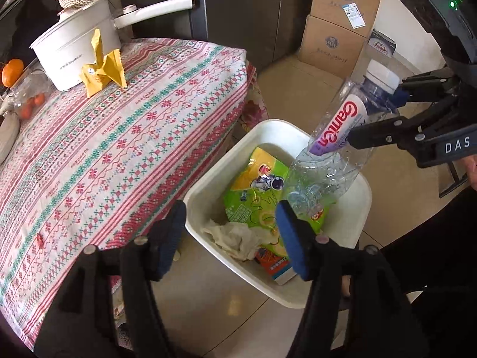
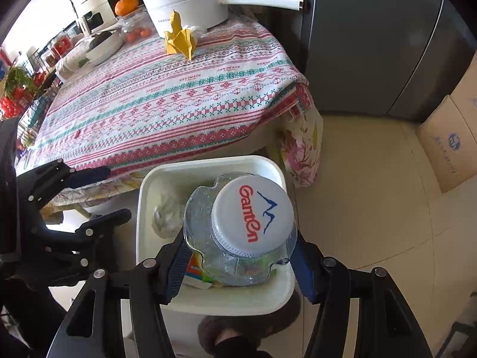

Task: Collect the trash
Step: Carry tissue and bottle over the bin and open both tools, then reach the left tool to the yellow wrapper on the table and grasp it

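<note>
A large clear plastic water bottle [image 1: 337, 146] with a white screw cap [image 2: 252, 213] is the item being thrown away. The cap carries red "Ganten" lettering and a blue mountain logo, and a white and purple label with the same red name wraps the body. The bottle looks empty and its walls are dented.

The right gripper [image 2: 238, 264] clenches the bottle just below the cap, its blue-padded fingers [image 2: 304, 268] pressing on either side of the ribbed shoulder. The tongs point steeply downward, and the bottle hangs from them base first, slightly tilted, with its lower end dipping into the white rectangular bin [image 1: 208, 185] on the tiled floor directly below.

The left gripper [image 1: 232, 238] is released, its two blue pads [image 1: 290, 235] spread wide with nothing between them. It also points down, held above the near edge of the bin, beside the bottle and clear of it.

Below these tongs, inside the bin, lie a green snack bag [image 1: 253, 191], crumpled white tissue [image 1: 235, 238] and a small orange and white carton [image 1: 275, 265].

Beyond the tongs stands a table under a red, green and white patterned cloth [image 2: 167, 101]. On its far end sit a crumpled yellow wrapper [image 2: 179, 37] and a white pot [image 2: 187, 3] with a long handle.
</note>
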